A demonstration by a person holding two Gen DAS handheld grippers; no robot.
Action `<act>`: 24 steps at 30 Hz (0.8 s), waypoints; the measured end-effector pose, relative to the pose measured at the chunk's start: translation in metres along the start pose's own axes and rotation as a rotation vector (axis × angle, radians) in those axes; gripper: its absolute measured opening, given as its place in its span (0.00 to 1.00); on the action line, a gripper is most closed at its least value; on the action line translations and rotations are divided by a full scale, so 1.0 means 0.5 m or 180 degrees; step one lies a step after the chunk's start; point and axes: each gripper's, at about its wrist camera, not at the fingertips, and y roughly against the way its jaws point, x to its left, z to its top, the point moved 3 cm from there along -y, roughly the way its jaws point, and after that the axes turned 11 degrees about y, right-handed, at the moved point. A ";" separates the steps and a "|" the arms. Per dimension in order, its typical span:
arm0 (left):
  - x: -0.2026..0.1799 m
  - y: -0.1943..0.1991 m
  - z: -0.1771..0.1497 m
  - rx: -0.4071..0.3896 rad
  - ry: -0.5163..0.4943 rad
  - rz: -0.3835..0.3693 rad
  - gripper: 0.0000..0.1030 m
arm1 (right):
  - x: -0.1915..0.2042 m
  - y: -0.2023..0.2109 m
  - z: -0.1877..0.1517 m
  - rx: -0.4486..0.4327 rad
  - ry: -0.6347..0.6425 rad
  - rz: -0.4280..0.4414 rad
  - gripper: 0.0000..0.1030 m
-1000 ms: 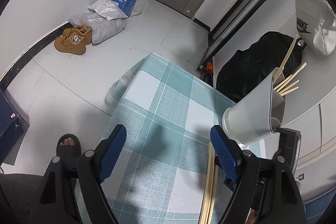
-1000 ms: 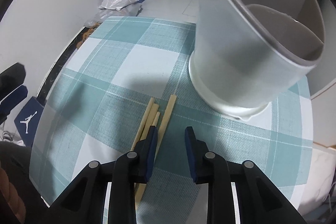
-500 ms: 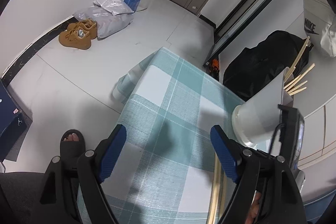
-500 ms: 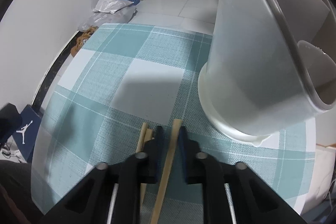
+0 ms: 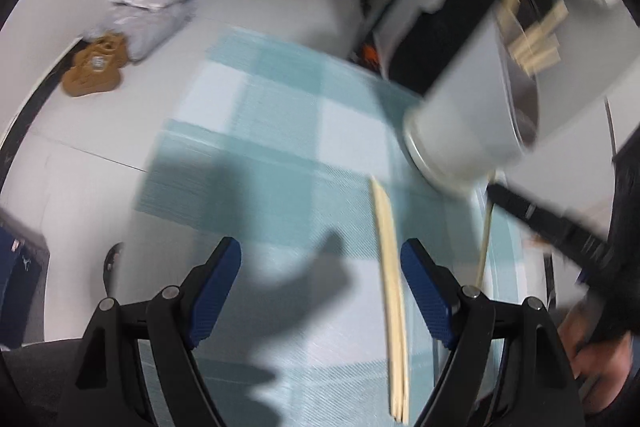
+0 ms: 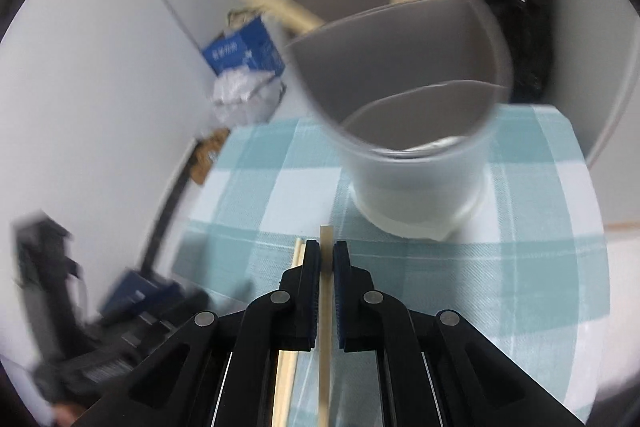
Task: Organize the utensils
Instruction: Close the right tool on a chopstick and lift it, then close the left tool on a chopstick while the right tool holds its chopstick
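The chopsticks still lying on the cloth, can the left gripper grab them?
Probably yes. The left gripper is open with nothing in it, and the loose chopsticks lie uncovered on the cloth just inside its right finger.

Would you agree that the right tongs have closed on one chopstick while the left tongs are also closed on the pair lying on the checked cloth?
Not quite. The right tongs are closed on one chopstick, but the left tongs are open and hold nothing, as the left wrist view shows. The pair of chopsticks lies on the checked cloth between the fingers, untouched.
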 end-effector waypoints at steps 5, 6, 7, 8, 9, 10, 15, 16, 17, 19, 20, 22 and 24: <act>-0.045 -0.009 -0.030 0.0020 -0.0393 0.0251 0.76 | -0.082 0.040 -0.022 -0.0138 -0.0550 0.0275 0.06; -0.054 -0.014 -0.036 0.0040 -0.0458 0.0313 0.76 | -0.091 0.044 -0.027 -0.0150 -0.0601 0.0299 0.06; -0.056 -0.018 -0.039 0.0053 -0.0490 0.0379 0.76 | -0.105 0.047 -0.034 -0.0165 -0.0674 0.0328 0.06; -0.055 -0.024 -0.039 0.0074 -0.0522 0.0474 0.76 | -0.115 0.049 -0.039 -0.0177 -0.0726 0.0349 0.06; -0.051 -0.036 -0.045 0.0132 -0.0543 0.0640 0.76 | -0.127 0.051 -0.047 -0.0188 -0.0786 0.0381 0.06; -0.050 -0.041 -0.049 0.0140 -0.0556 0.0696 0.76 | -0.134 0.051 -0.054 -0.0196 -0.0831 0.0405 0.06; -0.050 -0.036 -0.057 0.0104 -0.0603 0.0894 0.76 | -0.174 0.058 -0.076 -0.0237 -0.1014 0.0547 0.06; -0.052 -0.034 -0.057 0.0087 -0.0604 0.0922 0.76 | -0.179 0.057 -0.076 -0.0262 -0.1034 0.0569 0.06; -0.050 -0.032 -0.058 0.0080 -0.0600 0.0968 0.76 | -0.184 0.056 -0.074 -0.0295 -0.1030 0.0554 0.06; -0.051 -0.036 -0.057 0.0077 -0.0622 0.1059 0.76 | -0.193 0.064 -0.071 -0.0338 -0.1029 0.0558 0.06; -0.053 -0.042 -0.057 0.0097 -0.0638 0.1128 0.77 | -0.195 0.072 -0.074 -0.0354 -0.1028 0.0568 0.06; -0.065 -0.051 -0.053 0.0153 -0.0698 0.1210 0.77 | -0.198 0.082 -0.072 -0.0373 -0.1018 0.0561 0.06; -0.071 -0.058 -0.048 0.0214 -0.0736 0.1250 0.77 | -0.207 0.091 -0.070 -0.0398 -0.0989 0.0578 0.06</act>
